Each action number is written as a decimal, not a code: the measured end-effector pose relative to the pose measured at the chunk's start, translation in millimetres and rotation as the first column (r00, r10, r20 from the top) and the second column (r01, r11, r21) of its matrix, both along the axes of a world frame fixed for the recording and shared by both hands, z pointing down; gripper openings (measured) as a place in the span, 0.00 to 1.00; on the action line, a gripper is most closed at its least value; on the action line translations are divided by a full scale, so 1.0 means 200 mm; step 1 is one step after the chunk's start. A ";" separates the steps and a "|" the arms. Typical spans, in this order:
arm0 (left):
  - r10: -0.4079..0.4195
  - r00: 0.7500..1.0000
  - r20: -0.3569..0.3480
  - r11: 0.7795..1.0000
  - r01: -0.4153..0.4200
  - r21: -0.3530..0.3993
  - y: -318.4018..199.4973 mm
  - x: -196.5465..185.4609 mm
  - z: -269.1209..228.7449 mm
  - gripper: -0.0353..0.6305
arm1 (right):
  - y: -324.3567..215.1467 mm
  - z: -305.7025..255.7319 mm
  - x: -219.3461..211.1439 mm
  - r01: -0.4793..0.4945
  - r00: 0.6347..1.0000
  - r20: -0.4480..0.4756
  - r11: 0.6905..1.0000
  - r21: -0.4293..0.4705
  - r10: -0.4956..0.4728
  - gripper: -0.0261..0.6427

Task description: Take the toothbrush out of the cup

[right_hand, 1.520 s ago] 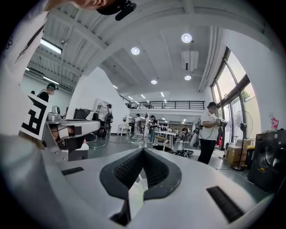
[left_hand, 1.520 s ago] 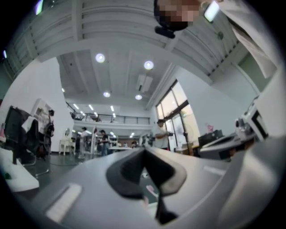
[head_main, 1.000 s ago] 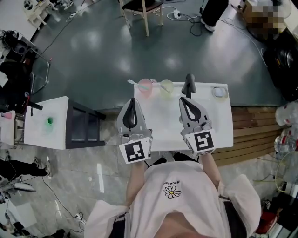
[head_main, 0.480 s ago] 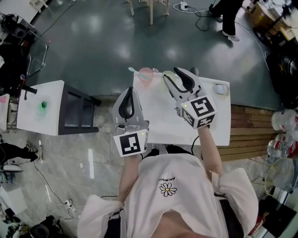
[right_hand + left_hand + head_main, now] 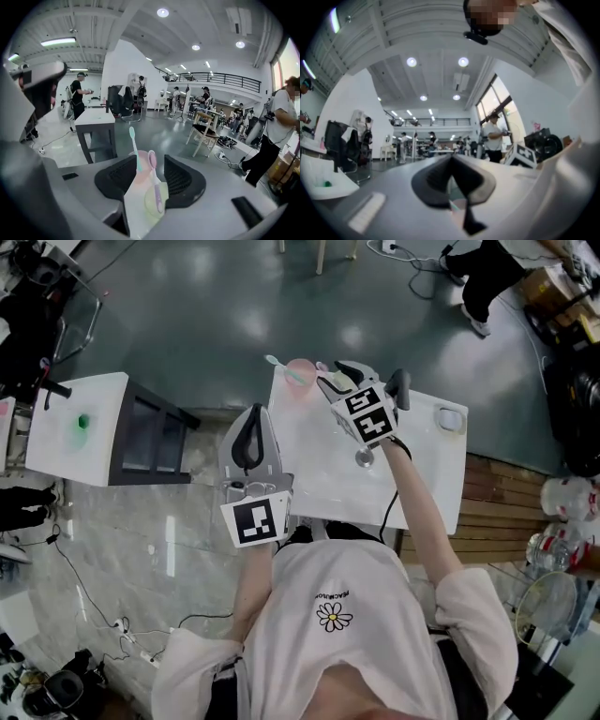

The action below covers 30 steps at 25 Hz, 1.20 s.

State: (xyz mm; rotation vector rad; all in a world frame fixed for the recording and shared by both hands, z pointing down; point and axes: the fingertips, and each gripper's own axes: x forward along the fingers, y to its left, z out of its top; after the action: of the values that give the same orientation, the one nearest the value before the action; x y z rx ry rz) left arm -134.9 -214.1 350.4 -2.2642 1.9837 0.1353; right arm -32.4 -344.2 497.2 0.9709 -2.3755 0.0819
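Observation:
Two cups stand at the far edge of the white table (image 5: pixel 309 474). The pink cup (image 5: pixel 301 372) (image 5: pixel 139 174) holds a teal toothbrush (image 5: pixel 277 363) (image 5: pixel 133 146). The pale green cup (image 5: pixel 154 200) holds a pink-headed toothbrush (image 5: pixel 153 174), and in the head view my right gripper mostly covers it. My right gripper (image 5: pixel 332 380) (image 5: pixel 151 177) is at that green cup, its jaws opening, with the pink toothbrush standing between them untouched. My left gripper (image 5: pixel 252 414) (image 5: pixel 451 161) is shut and empty, hovering over the table's near left corner.
A black upright object (image 5: pixel 401 390) and a small white dish (image 5: pixel 450 418) sit at the table's far right. A dark cabinet (image 5: pixel 155 432) and a white side table (image 5: pixel 80 442) with a green item (image 5: pixel 82 421) stand to the left. A person (image 5: pixel 487 273) walks beyond.
My right gripper has travelled forward and left from mid-table to the cups at the far edge, and its jaws have gone from shut to wide. The left gripper has hardly moved.

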 end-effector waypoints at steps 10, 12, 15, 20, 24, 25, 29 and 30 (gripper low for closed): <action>-0.070 0.997 0.015 0.996 0.070 -0.046 0.07 -0.09 0.09 0.06 | -0.09 0.31 0.03 -0.025 0.989 -0.147 0.993 -0.115 0.008 0.21; -0.080 0.997 0.022 0.996 0.081 -0.044 0.07 -0.10 0.09 0.06 | -0.09 0.33 0.04 -0.026 0.987 -0.160 0.993 -0.113 0.007 0.18; -0.092 0.995 0.023 0.995 0.093 -0.037 0.08 -0.11 0.08 0.06 | -0.10 0.34 0.06 -0.031 0.987 -0.163 0.993 -0.115 0.012 0.11; -0.107 0.994 0.017 0.993 0.108 -0.044 0.09 -0.13 0.08 0.06 | -0.10 0.33 0.06 -0.034 0.989 -0.145 0.992 -0.120 0.017 0.10; -0.119 0.993 0.019 0.992 0.120 -0.047 0.09 -0.15 0.09 0.06 | -0.10 0.32 0.07 -0.041 0.992 -0.126 0.992 -0.120 0.026 0.09; -0.120 0.993 0.021 0.992 0.121 -0.045 0.09 -0.15 0.08 0.06 | -0.10 0.31 0.08 -0.043 0.992 -0.120 0.992 -0.119 0.028 0.09; -0.111 0.994 0.022 0.993 0.112 -0.040 0.08 -0.13 0.07 0.06 | -0.10 0.24 0.08 -0.046 0.995 -0.089 0.994 -0.100 0.037 0.09; -0.107 0.994 0.022 0.993 0.108 -0.038 0.08 -0.13 0.07 0.06 | -0.10 0.21 0.07 -0.045 0.996 -0.077 0.995 -0.092 0.038 0.09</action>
State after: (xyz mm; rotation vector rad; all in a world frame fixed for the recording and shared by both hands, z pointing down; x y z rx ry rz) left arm -160.9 -198.0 364.2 -2.1660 2.1109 0.0629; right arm -18.2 -365.2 540.1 0.9618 -2.2628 0.1689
